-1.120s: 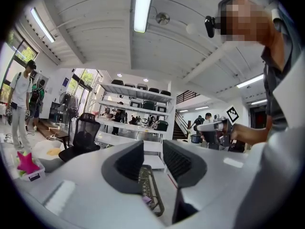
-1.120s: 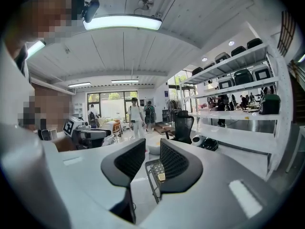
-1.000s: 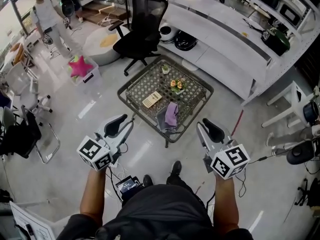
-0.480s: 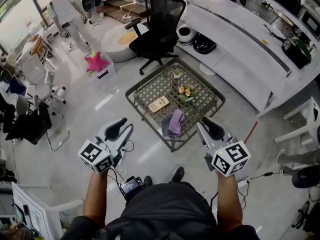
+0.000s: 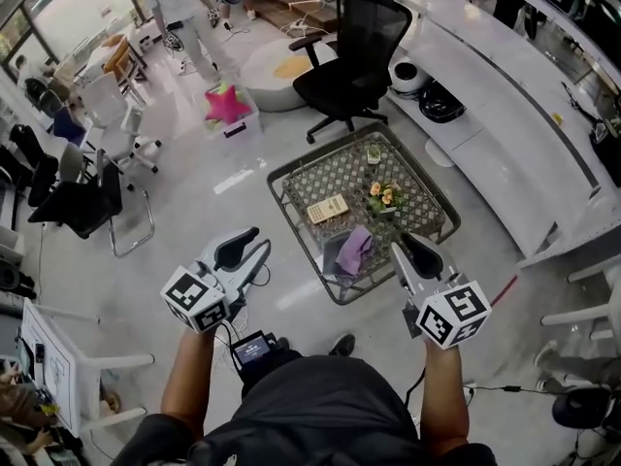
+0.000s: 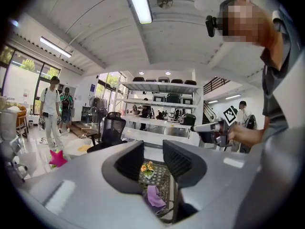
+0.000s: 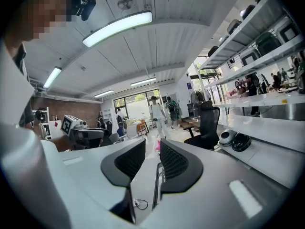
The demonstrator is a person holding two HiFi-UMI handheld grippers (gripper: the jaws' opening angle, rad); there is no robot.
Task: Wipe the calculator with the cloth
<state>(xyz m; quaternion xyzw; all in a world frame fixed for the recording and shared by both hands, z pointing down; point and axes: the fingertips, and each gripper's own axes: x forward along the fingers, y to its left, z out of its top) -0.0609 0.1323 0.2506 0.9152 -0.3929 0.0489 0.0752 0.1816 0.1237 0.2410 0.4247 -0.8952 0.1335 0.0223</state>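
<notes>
A beige calculator lies on a low table with a patterned glass top. A purple cloth is crumpled near the table's front edge; in the left gripper view the cloth shows low between the jaws. My left gripper hovers over the floor left of the table, jaws a little apart and empty. My right gripper hangs at the table's front right corner, jaws narrowly apart with nothing between them. Both point roughly level, short of the table.
A small flower pot and a glass also stand on the table. A black office chair is behind it, a long white counter to the right. A pink star and folding chairs stand left; people walk at the back.
Both grippers have moved forward toward the table, the right one reaching its front corner. The table sits further right in the head view. Jaws look unchanged.
</notes>
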